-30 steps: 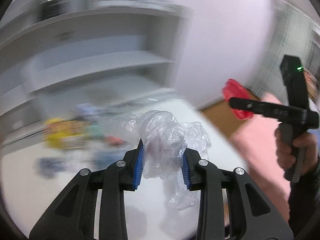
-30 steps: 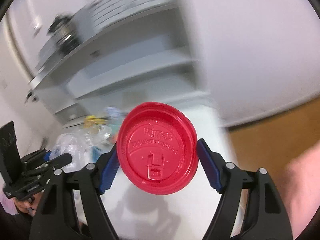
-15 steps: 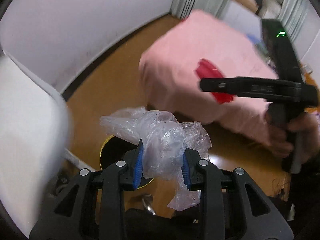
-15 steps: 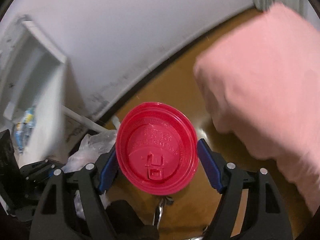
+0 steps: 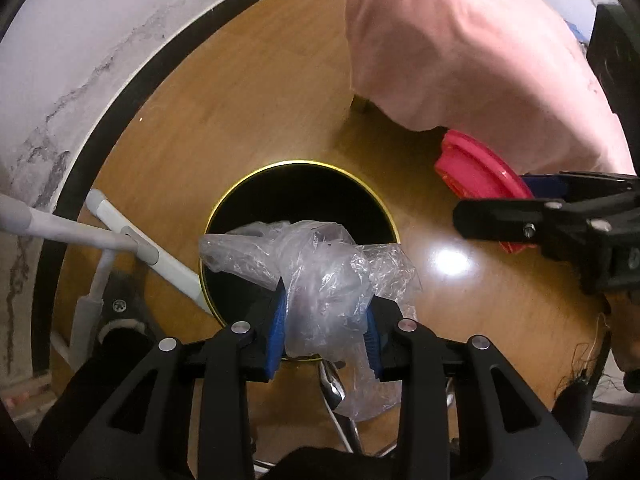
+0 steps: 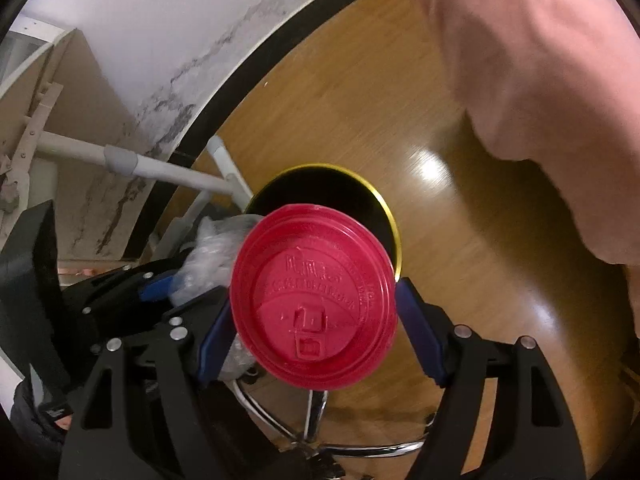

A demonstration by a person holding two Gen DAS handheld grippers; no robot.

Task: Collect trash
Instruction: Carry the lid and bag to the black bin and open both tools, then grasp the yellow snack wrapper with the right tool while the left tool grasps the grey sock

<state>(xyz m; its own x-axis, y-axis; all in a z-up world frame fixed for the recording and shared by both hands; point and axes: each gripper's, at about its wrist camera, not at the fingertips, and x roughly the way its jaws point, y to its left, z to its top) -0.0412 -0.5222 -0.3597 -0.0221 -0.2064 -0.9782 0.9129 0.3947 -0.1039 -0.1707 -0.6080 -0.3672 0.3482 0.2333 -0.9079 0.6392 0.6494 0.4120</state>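
Both grippers have swung off the table w/ shelves & now hang over the black bin (image 5: 224, 216) on the floor, left gripper (image 5: 325, 326) pinching the plastic wrap (image 5: 320, 276), right gripper (image 6: 316, 320) clamping the red lid (image 6: 314, 304), so dropping's next

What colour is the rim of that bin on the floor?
Gold-yellow, around a black bin; clearest in the left wrist view.
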